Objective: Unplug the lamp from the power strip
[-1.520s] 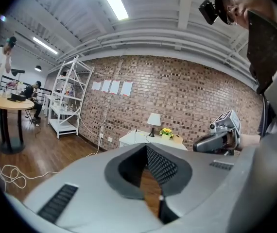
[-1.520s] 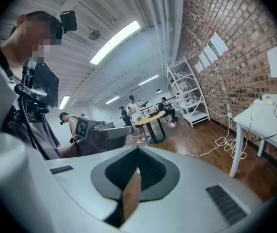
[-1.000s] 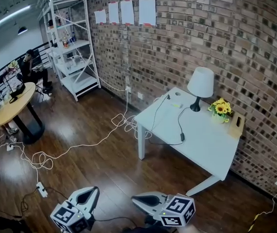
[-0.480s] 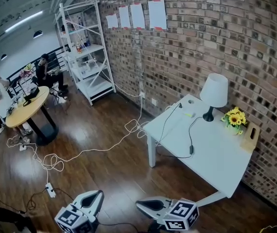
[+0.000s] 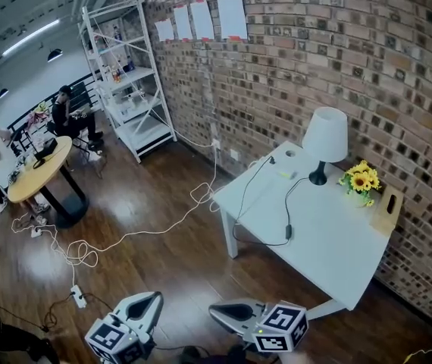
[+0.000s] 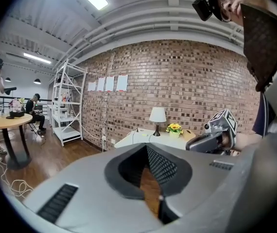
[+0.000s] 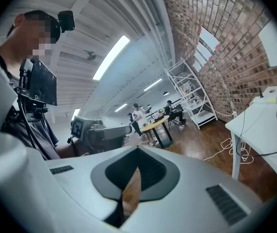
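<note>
- Nothing of the unplugging looks done yet. The lamp point(image 5: 324, 137) stands at the centre right of the head view, on the white table point(image 5: 330, 260), and its cord point(image 5: 286, 207) lies untouched across the top.
- The cord runs from the lamp base past an inline switch point(image 5: 288, 232). It then loops to the tabletop's upper left corner, where what looks like the plug point(image 5: 271, 158) sits (too small to be sure). I can't make out a power strip there.
- A white floor strip point(image 5: 78, 296) lies at lower left on another cable. I can't tell which one serves the lamp.
- Your left gripper point(image 5: 152, 299) and right gripper point(image 5: 216, 310) sit at the bottom edge, well apart from the table. In each gripper view the jaws are together with nothing between them.
- What's left, by my judgement, is all of it: approach, find the plug, grip it, pull.
- Only the head view shows the cord's full run.
- The left gripper view gives a level look at the lamp and the sunflowers point(image 6: 175, 128) against the brick wall.
- The right gripper view catches just the table's edge at the right, plus the round table point(image 7: 155, 125) at centre.
</note>
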`<action>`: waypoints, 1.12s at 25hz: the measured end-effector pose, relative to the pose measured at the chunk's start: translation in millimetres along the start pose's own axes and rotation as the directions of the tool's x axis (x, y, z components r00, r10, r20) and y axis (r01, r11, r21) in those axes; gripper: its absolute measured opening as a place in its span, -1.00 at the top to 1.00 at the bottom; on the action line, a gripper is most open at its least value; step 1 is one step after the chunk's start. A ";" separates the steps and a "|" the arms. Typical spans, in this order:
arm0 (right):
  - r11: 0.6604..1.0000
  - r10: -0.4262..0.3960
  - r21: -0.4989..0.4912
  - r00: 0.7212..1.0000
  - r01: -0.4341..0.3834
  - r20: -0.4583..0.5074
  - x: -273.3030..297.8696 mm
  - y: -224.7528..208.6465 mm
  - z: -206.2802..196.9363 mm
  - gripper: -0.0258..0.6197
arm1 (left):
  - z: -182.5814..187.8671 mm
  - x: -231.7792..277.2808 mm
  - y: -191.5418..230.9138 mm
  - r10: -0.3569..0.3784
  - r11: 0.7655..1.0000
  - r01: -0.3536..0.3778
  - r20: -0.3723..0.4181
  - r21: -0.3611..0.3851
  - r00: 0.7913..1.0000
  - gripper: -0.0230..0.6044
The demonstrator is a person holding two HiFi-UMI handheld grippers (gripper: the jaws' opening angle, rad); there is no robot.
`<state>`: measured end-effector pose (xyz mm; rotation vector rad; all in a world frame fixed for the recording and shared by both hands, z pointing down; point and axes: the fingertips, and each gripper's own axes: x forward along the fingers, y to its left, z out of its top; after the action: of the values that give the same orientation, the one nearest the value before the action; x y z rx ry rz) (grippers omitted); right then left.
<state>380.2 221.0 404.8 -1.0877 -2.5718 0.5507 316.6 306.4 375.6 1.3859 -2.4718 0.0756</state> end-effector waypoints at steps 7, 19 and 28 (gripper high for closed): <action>1.000 -0.010 -0.007 1.000 0.010 0.011 1.0 -9.1 10.0 0.97 | -3.0 4.6 7.5 -0.003 1.000 0.003 -0.005 -0.010 1.000 0.90; 0.998 -0.069 -0.009 0.997 0.069 -0.036 38.9 -44.6 20.5 0.97 | 3.5 59.1 59.4 -0.083 0.995 0.085 0.027 -0.048 0.996 0.91; 0.993 -0.110 -0.054 0.992 0.106 -0.061 85.9 -70.7 47.5 0.97 | 16.7 87.7 113.9 -0.130 0.989 0.132 0.036 -0.068 0.991 0.90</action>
<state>259.5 227.7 405.1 -0.9588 -2.5830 0.4201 174.3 291.4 396.6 1.5257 -2.3770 -0.0618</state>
